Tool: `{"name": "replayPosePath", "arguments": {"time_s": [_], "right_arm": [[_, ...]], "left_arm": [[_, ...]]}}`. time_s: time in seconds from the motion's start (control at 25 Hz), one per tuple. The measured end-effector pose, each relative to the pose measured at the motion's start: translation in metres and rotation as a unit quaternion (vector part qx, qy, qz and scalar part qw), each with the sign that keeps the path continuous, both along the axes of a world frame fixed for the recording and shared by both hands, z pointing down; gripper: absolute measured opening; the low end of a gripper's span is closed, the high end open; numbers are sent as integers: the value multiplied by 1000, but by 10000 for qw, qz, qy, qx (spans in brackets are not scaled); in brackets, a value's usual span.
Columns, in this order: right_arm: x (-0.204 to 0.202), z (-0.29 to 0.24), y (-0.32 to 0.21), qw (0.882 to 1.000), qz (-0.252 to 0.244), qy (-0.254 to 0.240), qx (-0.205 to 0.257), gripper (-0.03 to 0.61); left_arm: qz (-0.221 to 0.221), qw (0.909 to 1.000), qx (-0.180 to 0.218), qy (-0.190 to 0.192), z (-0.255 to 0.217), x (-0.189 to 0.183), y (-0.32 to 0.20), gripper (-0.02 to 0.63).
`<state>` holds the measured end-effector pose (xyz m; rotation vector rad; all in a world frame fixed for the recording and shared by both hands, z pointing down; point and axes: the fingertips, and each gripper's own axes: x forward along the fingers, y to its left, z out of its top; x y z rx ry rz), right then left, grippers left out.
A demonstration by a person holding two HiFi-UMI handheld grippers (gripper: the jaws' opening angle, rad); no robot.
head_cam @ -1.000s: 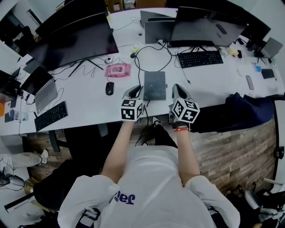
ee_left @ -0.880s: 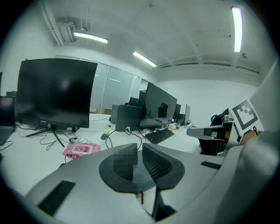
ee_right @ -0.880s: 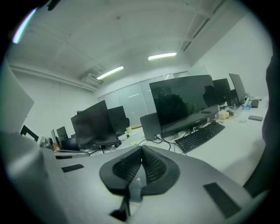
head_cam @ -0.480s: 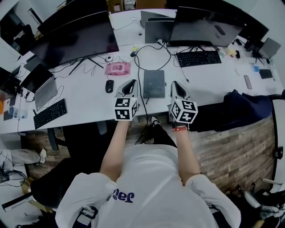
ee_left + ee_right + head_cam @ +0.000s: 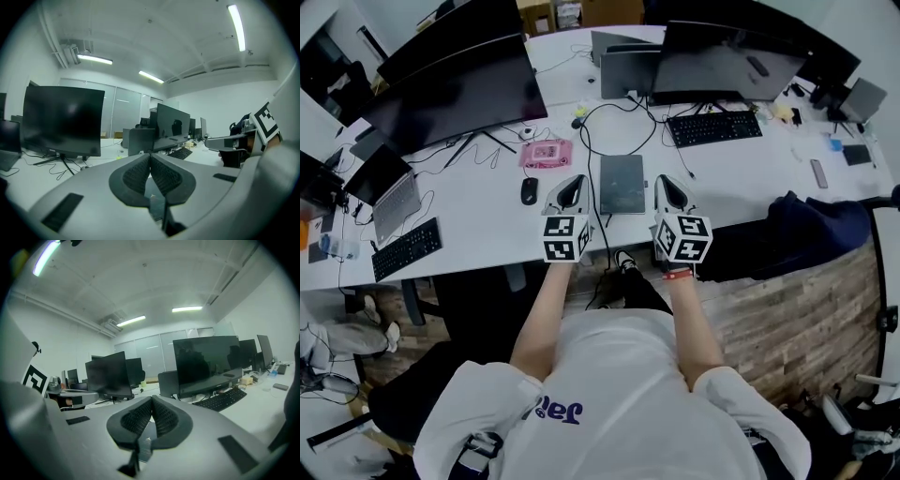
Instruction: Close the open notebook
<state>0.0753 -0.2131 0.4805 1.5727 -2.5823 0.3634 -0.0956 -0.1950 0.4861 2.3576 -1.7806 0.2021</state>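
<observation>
The notebook (image 5: 622, 183) lies shut on the white desk (image 5: 478, 220), its dark cover up, near the front edge. My left gripper (image 5: 577, 180) hovers just left of it. In the left gripper view its jaws are closing the last bit, the ribbed pads (image 5: 138, 174) meet at the tips (image 5: 150, 156), and nothing is between them. My right gripper (image 5: 660, 180) hovers just right of the notebook. Its pads (image 5: 164, 416) also meet at the tips (image 5: 151, 401) on nothing. Both point along the desk toward the monitors. Neither touches the notebook.
A black mouse (image 5: 530, 190) and a pink object (image 5: 547, 152) lie left of the notebook. A black cable (image 5: 591, 159) runs past its left edge. A keyboard (image 5: 717, 128) and monitors (image 5: 731, 56) stand behind. A dark bundle (image 5: 806, 234) rests at the right edge.
Both grippers have lifted and moved a little forward, ending on either side of the notebook. The left one has shifted slightly left. The notebook has stayed shut and still.
</observation>
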Motion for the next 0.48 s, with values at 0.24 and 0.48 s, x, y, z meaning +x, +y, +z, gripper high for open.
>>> {"name": "replayPosePath", "arguments": {"time_s": [0.24, 0.48], "right_arm": [[2, 12, -14, 9999, 13, 4, -152, 9], [2, 54, -29, 9968, 204, -60, -766, 9]], "left_arm": [[54, 9997, -236, -30, 23, 4, -11, 21], [108, 9880, -1495, -384, 108, -7, -4, 21]]}}
